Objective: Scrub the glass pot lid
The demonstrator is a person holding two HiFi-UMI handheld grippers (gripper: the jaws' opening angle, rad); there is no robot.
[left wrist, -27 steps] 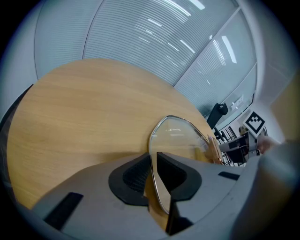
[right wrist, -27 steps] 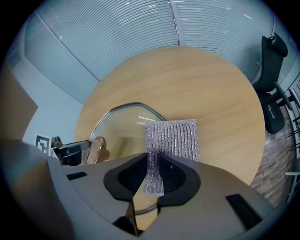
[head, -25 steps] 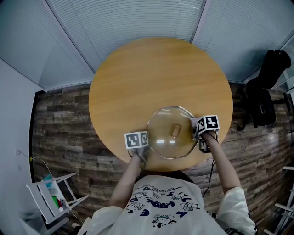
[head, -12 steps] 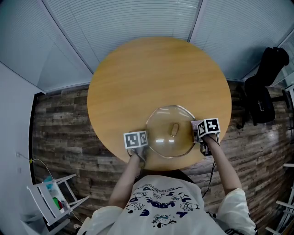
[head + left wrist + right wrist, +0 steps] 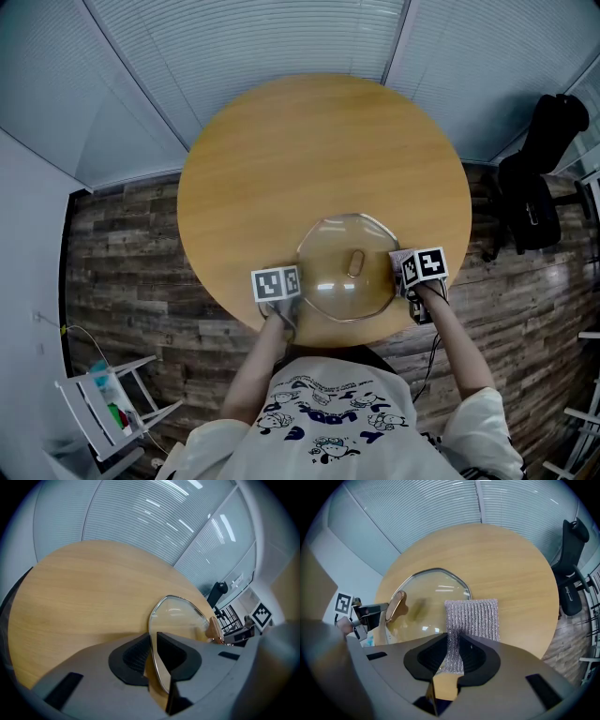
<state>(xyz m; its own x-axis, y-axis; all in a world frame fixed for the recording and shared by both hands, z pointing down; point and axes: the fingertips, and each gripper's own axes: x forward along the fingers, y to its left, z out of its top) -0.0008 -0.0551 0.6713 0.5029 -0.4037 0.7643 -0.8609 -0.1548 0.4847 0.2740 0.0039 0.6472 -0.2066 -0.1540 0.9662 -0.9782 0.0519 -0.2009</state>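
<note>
A clear glass pot lid (image 5: pixel 346 270) with a metal rim and a copper-coloured knob (image 5: pixel 355 262) lies on the near part of the round wooden table (image 5: pixel 309 159). My left gripper (image 5: pixel 284 298) is shut on the lid's (image 5: pixel 180 616) left rim, which runs between its jaws. On the lid's right edge my right gripper (image 5: pixel 410 274) is shut on a silvery woven scrub pad (image 5: pixel 471 619). The pad lies flat partly over the lid's (image 5: pixel 431 597) rim and partly over the table. The knob (image 5: pixel 395 606) shows to the pad's left.
A black office chair (image 5: pixel 544 187) stands to the right of the table on the wood-plank floor. A white rack (image 5: pixel 103 403) with small items sits at lower left. Blinds (image 5: pixel 281 47) cover the windows behind the table.
My right gripper with the pad has slid slightly toward me along the lid's right edge. The left gripper and the lid have stayed put.
</note>
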